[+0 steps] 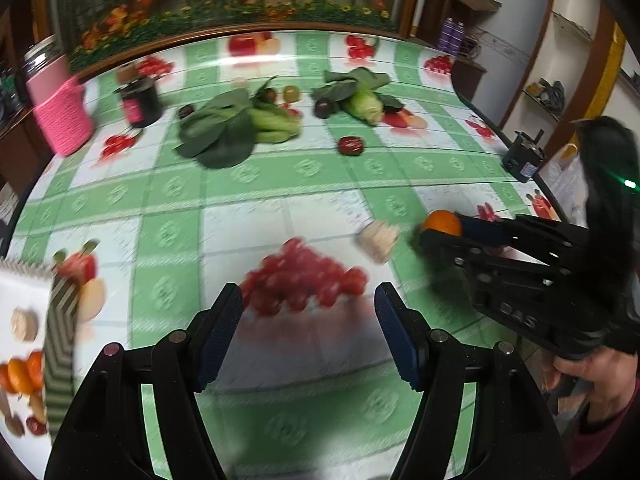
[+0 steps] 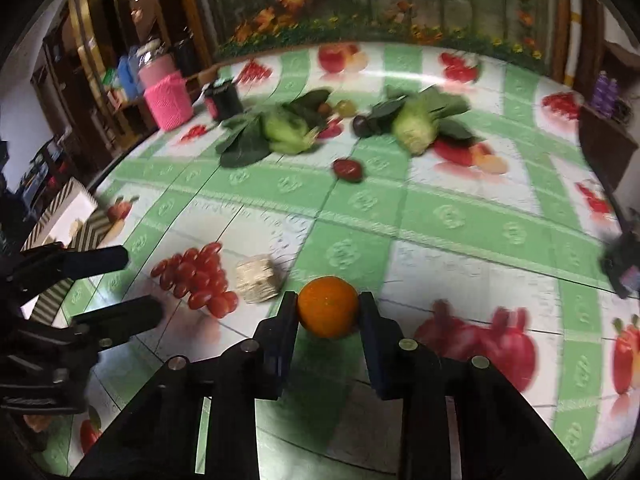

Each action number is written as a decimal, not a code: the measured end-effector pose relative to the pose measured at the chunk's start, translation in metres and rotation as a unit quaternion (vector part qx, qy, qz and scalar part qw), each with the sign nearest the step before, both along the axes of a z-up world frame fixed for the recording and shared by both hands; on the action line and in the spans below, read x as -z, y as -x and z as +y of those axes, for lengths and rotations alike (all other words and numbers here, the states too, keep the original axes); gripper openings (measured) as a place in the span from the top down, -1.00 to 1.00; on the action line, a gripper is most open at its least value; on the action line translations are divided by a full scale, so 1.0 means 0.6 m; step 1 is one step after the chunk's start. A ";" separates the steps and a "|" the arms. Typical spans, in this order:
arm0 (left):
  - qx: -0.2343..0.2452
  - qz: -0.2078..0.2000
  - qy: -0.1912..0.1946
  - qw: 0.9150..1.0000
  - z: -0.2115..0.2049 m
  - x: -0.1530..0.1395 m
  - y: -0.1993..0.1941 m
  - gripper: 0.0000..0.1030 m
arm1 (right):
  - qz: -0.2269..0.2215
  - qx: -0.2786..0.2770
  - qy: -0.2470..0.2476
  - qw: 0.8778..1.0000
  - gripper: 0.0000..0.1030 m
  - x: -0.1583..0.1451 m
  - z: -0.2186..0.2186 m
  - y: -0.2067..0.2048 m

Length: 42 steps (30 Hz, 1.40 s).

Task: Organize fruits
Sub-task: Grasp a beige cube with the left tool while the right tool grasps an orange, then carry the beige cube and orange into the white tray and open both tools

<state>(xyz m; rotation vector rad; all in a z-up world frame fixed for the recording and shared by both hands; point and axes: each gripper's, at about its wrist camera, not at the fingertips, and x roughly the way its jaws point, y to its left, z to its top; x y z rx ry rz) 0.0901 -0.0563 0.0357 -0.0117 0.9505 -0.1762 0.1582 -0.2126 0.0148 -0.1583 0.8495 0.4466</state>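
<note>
**On the near table: one orange in the right claw**

Near the front edge of the green-and-white checked tablecloth printed with fruit, a small round orange fruit with glossy peel sits between the blue pads of the right gripper; both pads appear pressed to its sides at mid-height, so the claw is closed on it. It looks to rest on or just above the cloth.

Handling, as a judgement: light, firm, smooth-skinned, apt to roll or slip if squeezed off-centre; best taken across its widest part, with modest pressure.

Left gripper: jaws apart, nothing between them, poised above the printed cherries.

Other loose stock: pale beige ridged block just left of the orange; dark red date-like fruit mid-table; two bunches of leafy green vegetables at the far side with small dark fruits beside them.

Containers:
- White box with zigzag-striped rim, near left: holds several oranges, a pale round piece and small reddish-brown fruits.
- Pink knitted-sleeve jar, far left: contents unseen.
- Dark lidded jar with pink label: contents unseen.
</note>
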 end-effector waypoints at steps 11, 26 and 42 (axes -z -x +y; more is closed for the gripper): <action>0.055 0.040 0.007 0.998 -0.063 0.035 -0.076 -0.01 | -0.010 0.025 -0.027 0.999 0.38 -0.025 -0.049 0.001; 0.011 0.020 -0.012 1.000 -0.004 0.014 -0.022 0.52 | -0.004 -0.003 -0.031 1.000 0.39 -0.029 -0.011 0.029; -0.060 -0.041 -0.045 0.996 0.116 -0.035 0.111 0.52 | -0.012 -0.076 -0.042 0.996 0.39 -0.050 0.130 0.127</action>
